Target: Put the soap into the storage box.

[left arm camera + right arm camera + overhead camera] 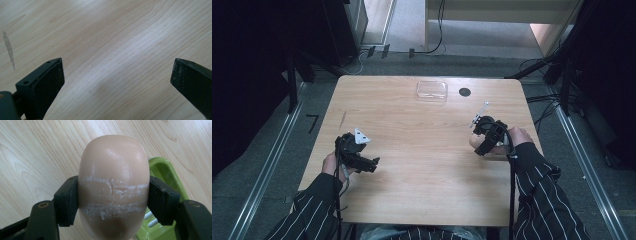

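Dim surroundings, soft overhead sheen, close-ups sharp.

Recording lab; bare wooden table (422, 150); floor cables (542, 107); dark stands (292, 75).

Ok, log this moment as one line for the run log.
right gripper: shut on soap | soap dish: beneath, green | left gripper: open, over table

table (422, 165) with the left gripper (373, 164) over its near left part and the right gripper (479, 142) over its near right part, well apart. a bar of soap (113, 187) sits between the right gripper's jaws, with a soap dish (165, 173) on the table behind it. a clear box (431, 90) lies at the far middle, a round hole (465, 92) just to its right.
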